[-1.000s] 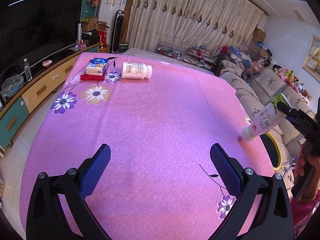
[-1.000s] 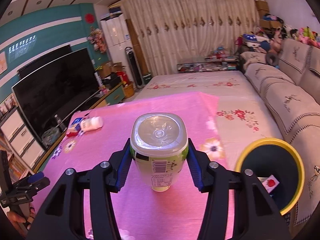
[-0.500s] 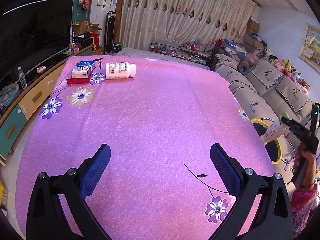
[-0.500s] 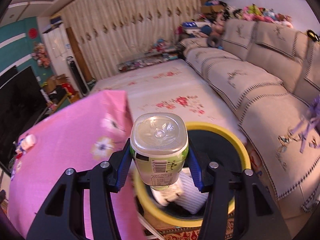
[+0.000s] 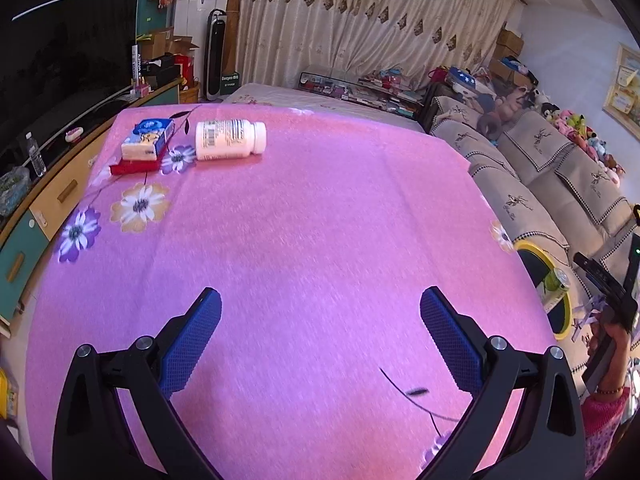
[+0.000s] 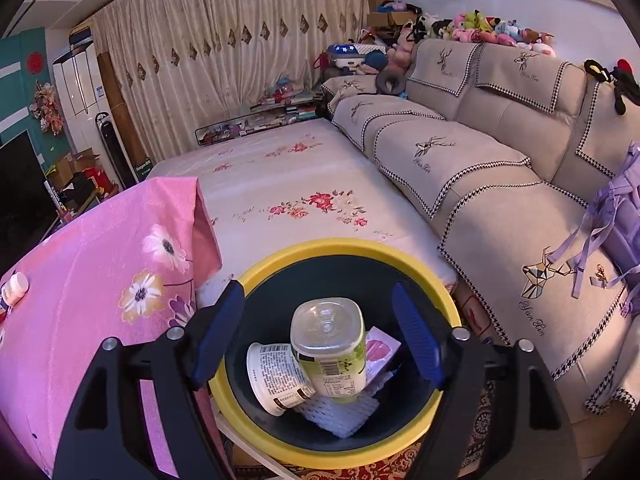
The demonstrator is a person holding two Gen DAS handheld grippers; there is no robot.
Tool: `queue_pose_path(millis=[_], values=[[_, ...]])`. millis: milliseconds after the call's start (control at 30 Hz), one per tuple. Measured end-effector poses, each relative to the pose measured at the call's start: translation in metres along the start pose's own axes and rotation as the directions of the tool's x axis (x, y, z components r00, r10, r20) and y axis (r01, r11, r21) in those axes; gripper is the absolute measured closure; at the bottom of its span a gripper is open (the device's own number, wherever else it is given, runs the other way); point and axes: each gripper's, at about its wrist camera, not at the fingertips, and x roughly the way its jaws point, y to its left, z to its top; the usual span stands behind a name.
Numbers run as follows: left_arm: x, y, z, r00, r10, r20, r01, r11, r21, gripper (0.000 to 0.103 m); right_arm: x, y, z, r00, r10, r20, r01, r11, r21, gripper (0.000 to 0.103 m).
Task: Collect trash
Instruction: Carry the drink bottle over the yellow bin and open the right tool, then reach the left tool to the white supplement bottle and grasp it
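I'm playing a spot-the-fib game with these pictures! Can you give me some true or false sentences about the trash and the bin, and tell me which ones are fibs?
1. The green-label bottle is inside the yellow-rimmed bin. True.
2. The right gripper is squeezing that bottle. False: its jaws are opening and its pads stand clear of the bottle.
3. A white pill bottle lies on its side on the pink tablecloth. True.
4. The left gripper holds the blue tissue pack. False: it is open and empty, and the pack sits on a red box at the far end of the table.
5. The bin has only the bottle in it. False: a white cup and other wrappers are there too.
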Motion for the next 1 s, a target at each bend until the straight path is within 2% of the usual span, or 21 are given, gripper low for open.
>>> queue_pose_path(millis=[167,400,533,733,1000], values=[[0.021,0.019,0.037,0.999,0.043,0.027,-0.043,0.999,0.014,0.005,-0.002,0.014,0.003,1.000,0.027,0.008,-0.026,0.999,-0.018,0.031],[0.082,0.048,0.090,0.994,0.104,-0.044,-0.106,0.994,-0.035,0.005,0.002,0.033,0.005,0.998,0.059,0.003,-0.059,0.998,-0.038,0.030],[0.115,0.053,0.113,0.984,0.168,-0.051,-0.171,0.984,-0.053,0.005,0.007,0.040,0.006,0.997,0.071,-0.003,-0.071,0.996,-0.045,0.031],[0.155,0.067,0.136,0.968,0.238,-0.073,-0.244,0.966,-0.086,0.005,0.013,0.046,0.005,0.997,0.076,-0.012,-0.077,0.996,-0.052,0.030],[0.185,0.084,0.156,0.956,0.279,-0.091,-0.288,0.953,-0.099,0.005,0.021,0.041,0.004,0.997,0.071,-0.027,-0.072,0.997,-0.037,0.030]])
